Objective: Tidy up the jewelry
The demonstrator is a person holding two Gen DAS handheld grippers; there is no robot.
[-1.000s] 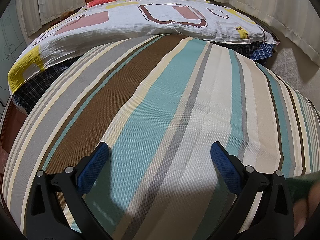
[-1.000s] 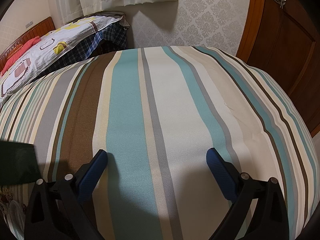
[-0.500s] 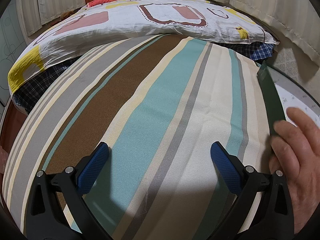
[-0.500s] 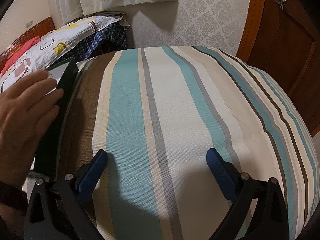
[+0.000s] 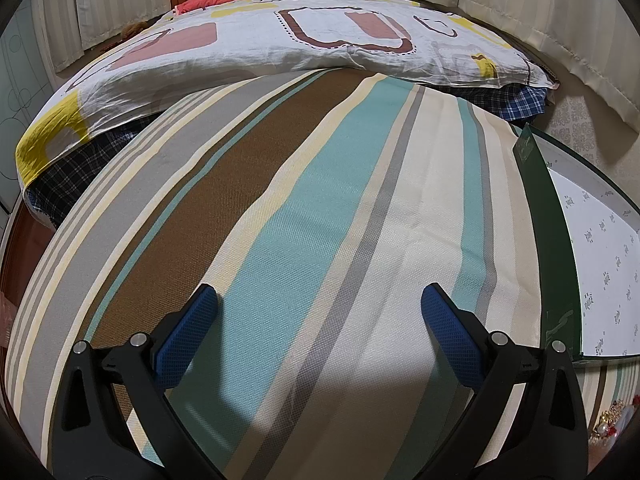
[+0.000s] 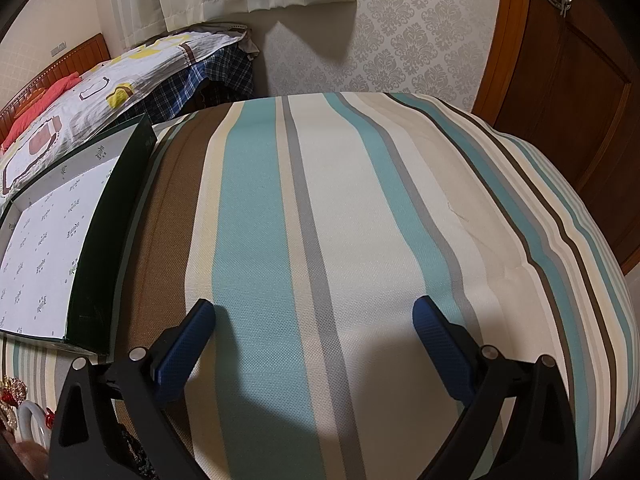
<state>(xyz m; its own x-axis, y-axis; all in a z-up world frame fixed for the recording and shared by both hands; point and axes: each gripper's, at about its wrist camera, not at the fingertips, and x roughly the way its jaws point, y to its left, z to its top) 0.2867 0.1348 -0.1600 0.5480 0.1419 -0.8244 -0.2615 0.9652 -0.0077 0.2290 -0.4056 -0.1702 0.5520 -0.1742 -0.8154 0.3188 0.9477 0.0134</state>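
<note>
A shallow dark green box (image 5: 548, 240) with a white printed lining lies on the striped cloth, right of my left gripper (image 5: 318, 304) and left of my right gripper (image 6: 314, 318). In the right wrist view the same box (image 6: 108, 220) shows its green side wall. Both grippers rest open over the cloth with nothing between their blue pads. A small heap of gold and red jewelry (image 5: 614, 418) peeks in at the bottom right of the left wrist view. In the right wrist view the jewelry (image 6: 16, 400) sits at the bottom left, with a white ring-shaped piece, partly hidden by my gripper.
The striped cloth (image 6: 360, 220) covers the whole work surface. Behind it stands a bed with a patterned quilt (image 5: 280, 40) and red pillow. A wooden door (image 6: 572, 80) is at the right, curtains and wallpapered wall behind.
A hand brought the green box in between the grippers, laid it flat on the cloth and withdrew. Jewelry now shows at the near edge. Both grippers stayed still.
</note>
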